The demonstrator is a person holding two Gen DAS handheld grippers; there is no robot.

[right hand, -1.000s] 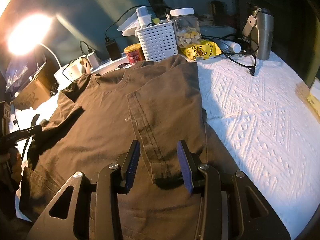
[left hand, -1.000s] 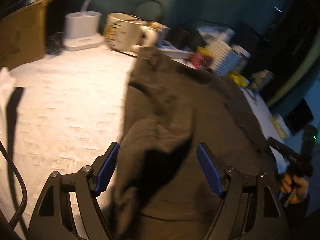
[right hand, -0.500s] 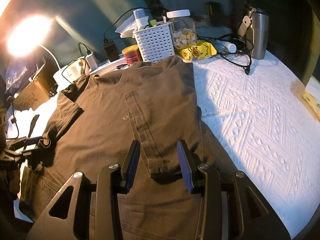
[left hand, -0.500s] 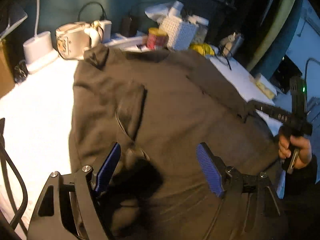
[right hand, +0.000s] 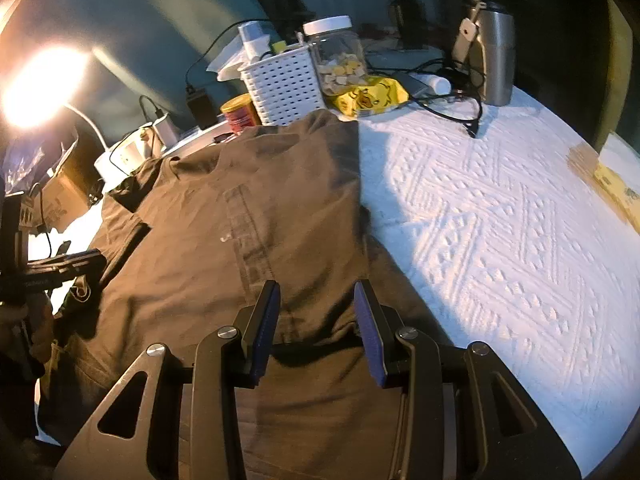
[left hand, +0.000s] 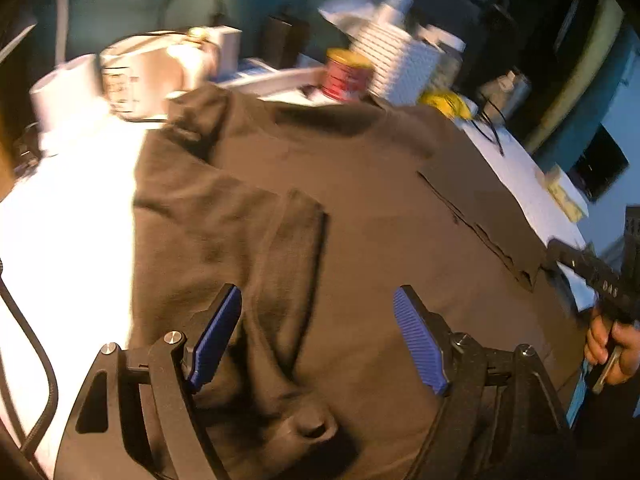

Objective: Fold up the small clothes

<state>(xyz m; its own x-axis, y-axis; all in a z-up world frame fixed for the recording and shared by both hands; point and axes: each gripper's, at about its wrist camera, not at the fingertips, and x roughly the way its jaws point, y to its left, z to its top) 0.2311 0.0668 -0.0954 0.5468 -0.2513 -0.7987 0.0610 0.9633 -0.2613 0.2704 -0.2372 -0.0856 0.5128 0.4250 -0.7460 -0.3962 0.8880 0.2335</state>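
Left gripper (left hand: pixel 318 336): jaws spread wide, grasping nothing, hovering low over the near left part of a dark brown T-shirt (left hand: pixel 360 240). Left wrist view is motion-blurred. Shirt lies spread on the white textured counter (left hand: pixel 68 240), collar toward the far clutter. Left sleeve (left hand: pixel 248 220) is folded in over the body; cloth bunches into a lump just below the jaws. Far side: red tin (left hand: pixel 346 74), white slotted basket (left hand: pixel 400 68). Right hand (left hand: pixel 610 344) shows at the frame's right edge, at the shirt's right side.

Right gripper (right hand: pixel 316 320): jaws parted, not clenched, straddling the folded-in right panel (right hand: pixel 296 208) of the T-shirt (right hand: pixel 180 260). Whether the pads touch the cloth, cannot tell. The panel's seam runs straight up toward the collar. Bare counter (right hand: pixel 500 240) to the right. Behind: basket (right hand: pixel 284 84), snack jar (right hand: pixel 340 60), steel tumbler (right hand: pixel 494 52), lamp glare at left.

Judgement: both sides look folded in; next is likely the bottom-to-collar fold. To do it well, flatten the lump by the left gripper first, take both hem corners level, pinch all layers, lift evenly, and lay the hem square to the collar without dragging the panels open.
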